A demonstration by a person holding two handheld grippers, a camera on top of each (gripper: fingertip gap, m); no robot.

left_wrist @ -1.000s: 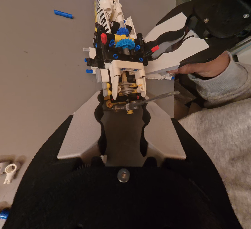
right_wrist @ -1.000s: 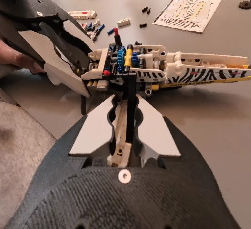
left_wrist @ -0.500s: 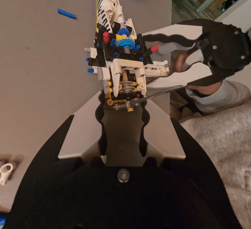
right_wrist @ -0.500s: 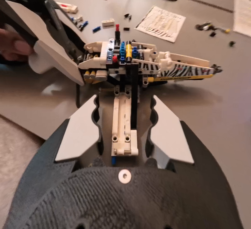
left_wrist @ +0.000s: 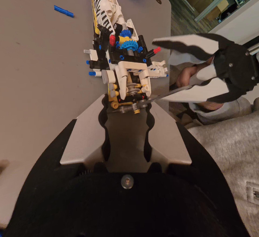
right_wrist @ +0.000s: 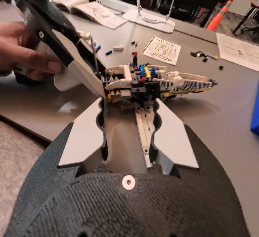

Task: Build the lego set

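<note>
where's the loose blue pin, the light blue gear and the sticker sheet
loose blue pin (left_wrist: 63, 11), left wrist view, middle of its shaft
light blue gear (left_wrist: 128, 45), left wrist view, its toothed face
sticker sheet (right_wrist: 161, 50), right wrist view, centre of the sheet

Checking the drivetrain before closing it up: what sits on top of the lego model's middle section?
On top of the lego model sit two blue gears on a grey axle with a yellow sleeve between, and a red pin. What lies below them is hidden.

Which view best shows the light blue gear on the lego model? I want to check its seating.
Left wrist view: the light blue gear faces the camera, teeth sharp. Right wrist view shows it edge-on, blurred.
</note>
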